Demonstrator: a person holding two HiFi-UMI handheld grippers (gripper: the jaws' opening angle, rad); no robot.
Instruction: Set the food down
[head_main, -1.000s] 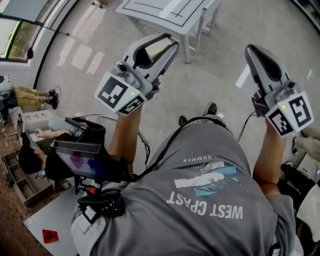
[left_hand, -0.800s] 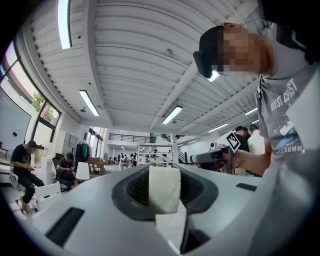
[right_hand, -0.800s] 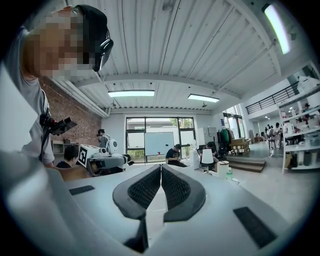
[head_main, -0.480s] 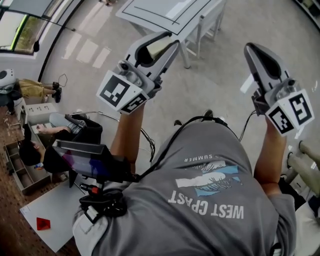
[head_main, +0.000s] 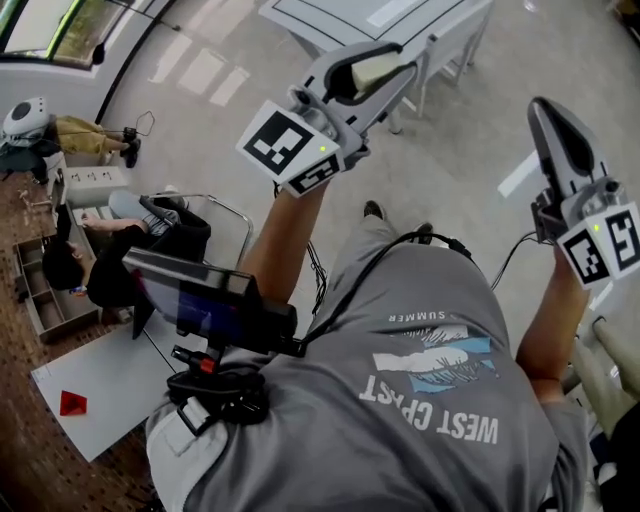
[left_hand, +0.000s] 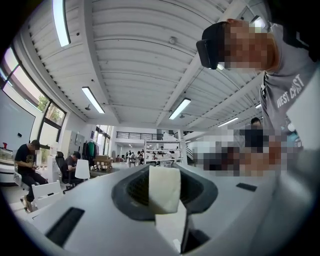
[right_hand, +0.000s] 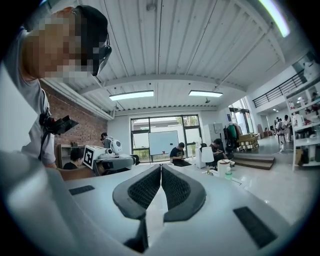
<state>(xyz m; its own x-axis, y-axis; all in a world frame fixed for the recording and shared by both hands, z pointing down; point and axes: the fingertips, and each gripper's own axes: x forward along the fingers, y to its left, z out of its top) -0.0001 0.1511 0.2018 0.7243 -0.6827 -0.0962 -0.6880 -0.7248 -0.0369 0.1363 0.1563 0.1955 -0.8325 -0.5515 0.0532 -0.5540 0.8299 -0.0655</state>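
Floor ahead open; white table stands beyond left hand-held gripper.

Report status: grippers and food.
Left gripper shut on pale food block, held aloft. Right gripper shut, empty. Not set down; white table ahead.

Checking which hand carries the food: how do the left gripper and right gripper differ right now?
The left gripper is shut on a pale block; the right gripper is shut on nothing, jaws together. In the head view the left gripper slants rightward, while the right gripper points nearly straight ahead. Both are held aloft.
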